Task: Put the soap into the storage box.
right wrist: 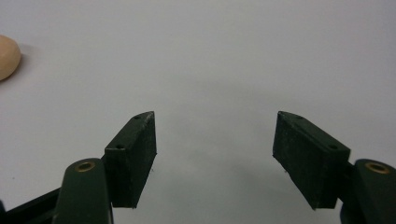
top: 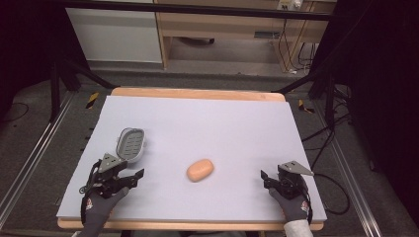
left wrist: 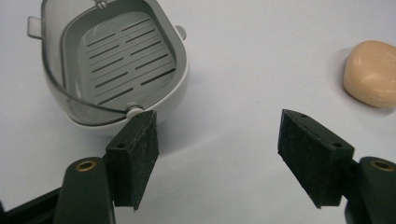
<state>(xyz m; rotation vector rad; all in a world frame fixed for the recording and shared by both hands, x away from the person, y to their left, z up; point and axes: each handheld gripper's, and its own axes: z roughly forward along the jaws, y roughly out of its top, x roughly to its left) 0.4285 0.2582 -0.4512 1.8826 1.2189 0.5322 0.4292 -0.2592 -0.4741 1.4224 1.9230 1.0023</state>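
Observation:
A peach-coloured soap bar [top: 200,170] lies on the pale mat near the middle front. A grey soap dish [top: 131,144] with a slotted insert sits to its left. My left gripper [top: 134,177] hovers just in front of the dish, open, with nothing between its pads. In the left gripper view the dish [left wrist: 121,60] stands just past the left pad [left wrist: 135,154], and the soap [left wrist: 371,72] lies at the far right, beyond the gripper [left wrist: 217,123]. My right gripper [top: 267,178] rests at the front right, open and empty. The right gripper view has the gripper [right wrist: 215,121] over bare mat and the soap [right wrist: 8,56] at its left edge.
The pale mat [top: 212,123] covers a wooden table [top: 197,93], whose edge shows at the back. Dark stand legs and cables lie on the floor on both sides. Wooden furniture stands behind the table.

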